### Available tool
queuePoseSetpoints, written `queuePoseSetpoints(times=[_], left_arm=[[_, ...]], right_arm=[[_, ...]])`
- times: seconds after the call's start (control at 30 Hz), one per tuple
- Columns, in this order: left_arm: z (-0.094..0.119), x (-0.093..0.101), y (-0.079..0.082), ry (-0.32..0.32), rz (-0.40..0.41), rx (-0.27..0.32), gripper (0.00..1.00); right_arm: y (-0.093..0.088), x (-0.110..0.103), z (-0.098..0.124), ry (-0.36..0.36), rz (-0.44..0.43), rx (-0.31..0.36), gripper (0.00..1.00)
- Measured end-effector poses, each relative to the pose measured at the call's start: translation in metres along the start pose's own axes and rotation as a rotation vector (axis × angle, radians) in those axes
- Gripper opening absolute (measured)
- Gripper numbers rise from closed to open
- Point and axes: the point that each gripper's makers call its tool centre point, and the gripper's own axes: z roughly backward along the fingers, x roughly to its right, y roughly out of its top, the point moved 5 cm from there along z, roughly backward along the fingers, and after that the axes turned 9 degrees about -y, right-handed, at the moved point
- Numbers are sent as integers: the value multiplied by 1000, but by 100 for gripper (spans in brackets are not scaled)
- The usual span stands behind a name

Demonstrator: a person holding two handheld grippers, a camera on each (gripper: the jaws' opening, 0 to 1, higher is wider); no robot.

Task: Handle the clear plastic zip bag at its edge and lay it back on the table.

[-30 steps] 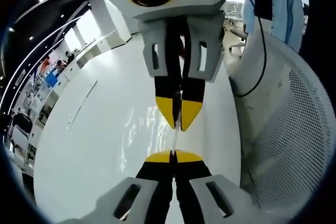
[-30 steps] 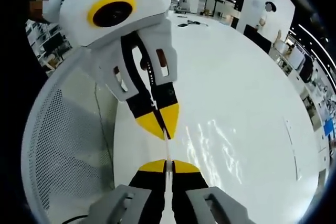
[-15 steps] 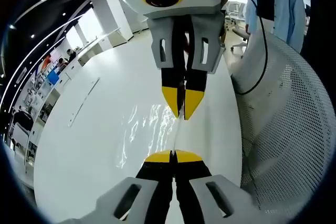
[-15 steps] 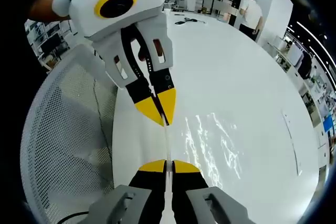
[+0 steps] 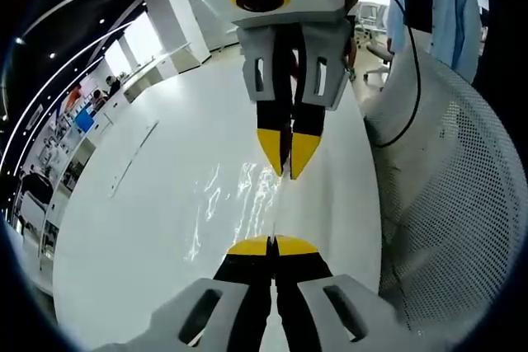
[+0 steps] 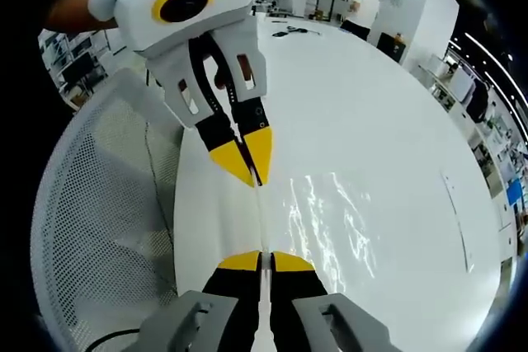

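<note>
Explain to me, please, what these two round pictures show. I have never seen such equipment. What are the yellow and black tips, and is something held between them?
No robot is here: a person carries one hand-held gripper in each hand, and each has a fisheye camera looking forward along its own two jaws. In the left gripper view, the left hand-held gripper rises from the bottom, and the one coming down from the top is the right hand-held gripper. The right gripper view is the reverse: the right one is at the bottom and the left one above.

Both pairs of yellow tips are pressed shut on one edge of a clear plastic zip bag, stretched between them. The bag is hard to see; it shows mostly as shiny wrinkles over the white table. Beside the table stands a white mesh chair.
</note>
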Motion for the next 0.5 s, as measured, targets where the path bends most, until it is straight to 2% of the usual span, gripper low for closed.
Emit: queuePoseSetpoints(times=[0.5], left_arm=[[0,2,1,-1,17,0,0]], right_arm=[[-7,1,3,-6,3,-11,0]])
